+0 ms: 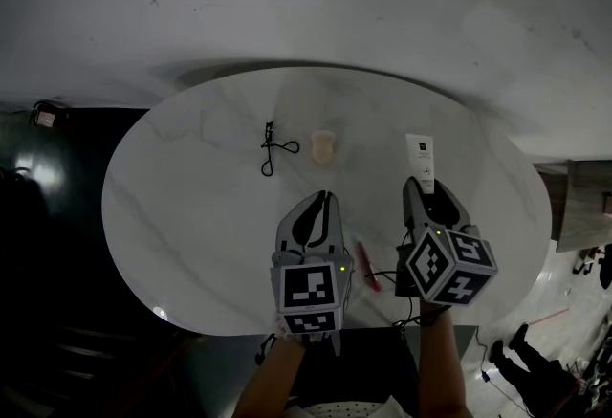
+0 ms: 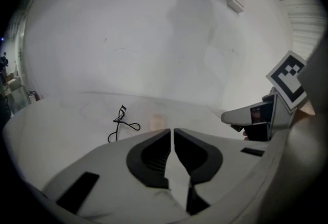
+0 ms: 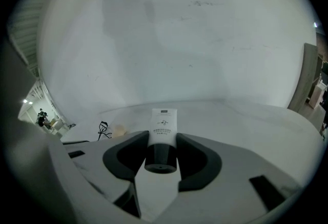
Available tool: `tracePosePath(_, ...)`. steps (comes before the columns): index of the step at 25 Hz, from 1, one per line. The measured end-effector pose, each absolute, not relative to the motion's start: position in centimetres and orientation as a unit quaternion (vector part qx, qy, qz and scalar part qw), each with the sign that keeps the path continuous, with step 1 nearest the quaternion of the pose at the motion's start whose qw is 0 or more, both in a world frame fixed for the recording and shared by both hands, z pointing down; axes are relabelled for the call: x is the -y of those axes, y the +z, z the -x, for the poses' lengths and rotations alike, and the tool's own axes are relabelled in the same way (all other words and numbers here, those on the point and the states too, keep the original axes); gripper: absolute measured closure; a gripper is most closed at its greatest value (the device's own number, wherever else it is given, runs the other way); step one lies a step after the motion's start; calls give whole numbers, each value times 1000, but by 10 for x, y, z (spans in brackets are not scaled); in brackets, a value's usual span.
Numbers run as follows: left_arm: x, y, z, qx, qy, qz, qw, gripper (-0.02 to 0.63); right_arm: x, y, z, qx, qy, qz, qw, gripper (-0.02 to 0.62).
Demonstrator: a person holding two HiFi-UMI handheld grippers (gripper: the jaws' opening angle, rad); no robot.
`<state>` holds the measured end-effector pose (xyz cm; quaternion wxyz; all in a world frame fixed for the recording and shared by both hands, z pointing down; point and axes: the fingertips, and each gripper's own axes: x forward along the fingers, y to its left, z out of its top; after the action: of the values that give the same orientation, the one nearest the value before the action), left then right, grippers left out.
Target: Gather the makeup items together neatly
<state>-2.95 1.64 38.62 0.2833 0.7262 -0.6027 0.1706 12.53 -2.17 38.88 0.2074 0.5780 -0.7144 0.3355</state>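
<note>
Red stick: lying on the desk behind both claws, between their marker cubes; it looks like one for a later trip, so the wrists should be steering clear of it.
Left claw: jaws standing almost together with only a thin slit showing; nothing is sitting between them; it is best waiting left of the right claw, out of the carrying path.
Right claw: pinching the black cap of the white tube, jaws parted only as far as the cap; the hold is sitting at the tube's very end, so the long body is likely wanting to droop or swing; moving slowly with a steady pinch is the safer way.
White tube: sticking straight out ahead of the right claw, printed face up; it is seemingly hanging clear of the desk, though I cannot tell for sure.
Sponge: lying ahead and to the left of the right claw, straight ahead of the left claw; probably serving as the gathering spot.
Eyelash curler: lying just left of the sponge; the tube should be going down beside the sponge, parallel and near, without nudging either item.
</note>
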Motion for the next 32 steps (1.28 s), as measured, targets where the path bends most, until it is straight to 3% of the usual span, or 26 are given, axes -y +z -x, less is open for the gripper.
tracePosePath(12, -18, 387, 51, 626, 160, -706, 291, 565, 40, 386, -79, 729, 341, -561, 195, 413)
tracePosePath(32, -12, 394, 57, 627, 167, -703, 291, 565, 57, 426, -57, 702, 356, -571, 234, 413)
